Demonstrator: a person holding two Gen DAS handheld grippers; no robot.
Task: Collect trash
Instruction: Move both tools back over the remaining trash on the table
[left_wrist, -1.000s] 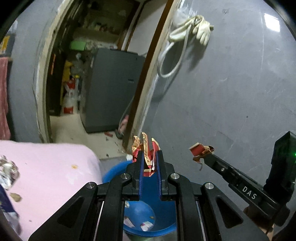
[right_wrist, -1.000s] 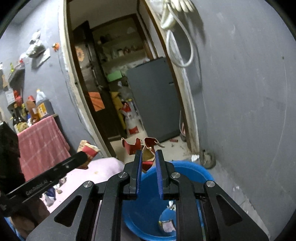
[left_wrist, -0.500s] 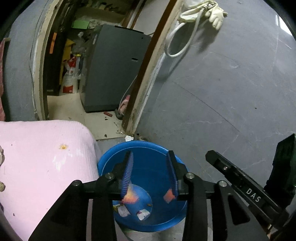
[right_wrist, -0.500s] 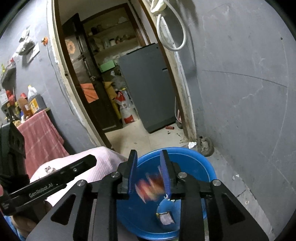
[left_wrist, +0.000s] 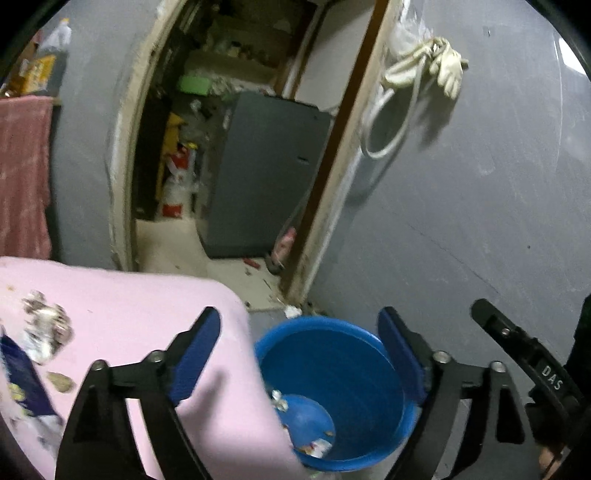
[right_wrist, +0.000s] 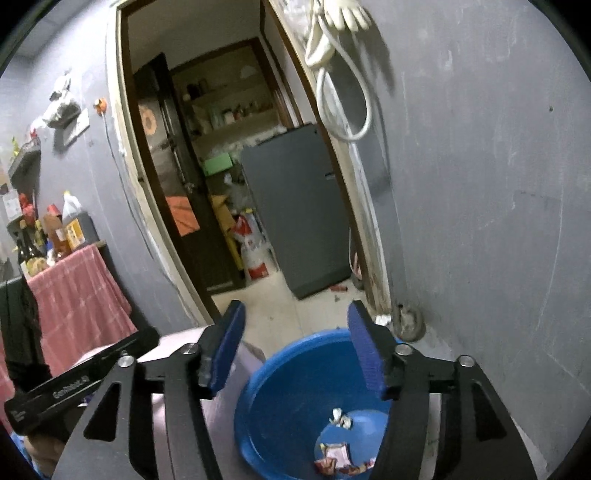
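A blue bucket (left_wrist: 351, 369) stands on the floor by the grey wall. Torn wrappers (right_wrist: 336, 456) lie at its bottom, also seen as wrappers (left_wrist: 314, 446) in the left wrist view. My left gripper (left_wrist: 299, 325) hangs over the bucket's rim and the corner of the pink table (left_wrist: 129, 306). Its jaws are opening with nothing between them. My right gripper (right_wrist: 295, 317) is above the bucket (right_wrist: 295, 387), its jaws also opening and empty. On the pink table lie crumpled foil (left_wrist: 46, 328), a blue packet (left_wrist: 22, 380) and a small scrap (left_wrist: 59, 382).
An open doorway behind the bucket leads to a room with a grey fridge (left_wrist: 258, 177). Gloves and a hose (left_wrist: 443, 62) hang on the grey wall. A red cloth (left_wrist: 22, 177) drapes at the left below a shelf of bottles (right_wrist: 55, 229).
Both grippers were shut on red wrappers a second ago. Their jaws opened and the wrappers dropped into the bucket. The left gripper then swung left toward the pink table.
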